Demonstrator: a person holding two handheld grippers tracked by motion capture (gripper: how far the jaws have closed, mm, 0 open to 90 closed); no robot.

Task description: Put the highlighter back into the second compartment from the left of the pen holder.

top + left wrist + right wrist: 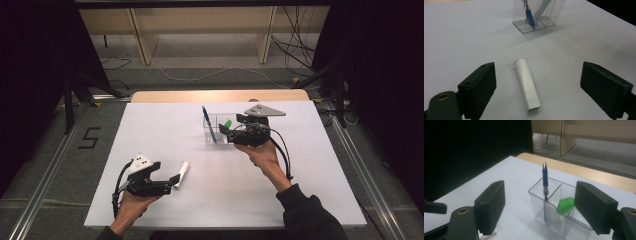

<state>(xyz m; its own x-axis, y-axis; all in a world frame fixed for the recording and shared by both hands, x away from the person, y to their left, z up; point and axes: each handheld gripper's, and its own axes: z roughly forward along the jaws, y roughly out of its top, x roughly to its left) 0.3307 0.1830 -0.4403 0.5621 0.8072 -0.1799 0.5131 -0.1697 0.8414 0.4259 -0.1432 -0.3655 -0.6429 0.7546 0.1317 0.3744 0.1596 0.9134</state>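
We judge the left tongs nearer: wide open and empty, they straddle the white plastic tube, whose long axis runs between their jaws toward the clear plastic organiser, where the right tongs also gape empty.

White tube on a white desk; blue pen and green piece in the clear holder; jaws black.

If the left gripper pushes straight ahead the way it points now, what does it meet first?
Most likely the white tube, lying on the table between the open left gripper jaws. The clear organizer stands well beyond it, so the tube comes first, though depth is hard to judge.
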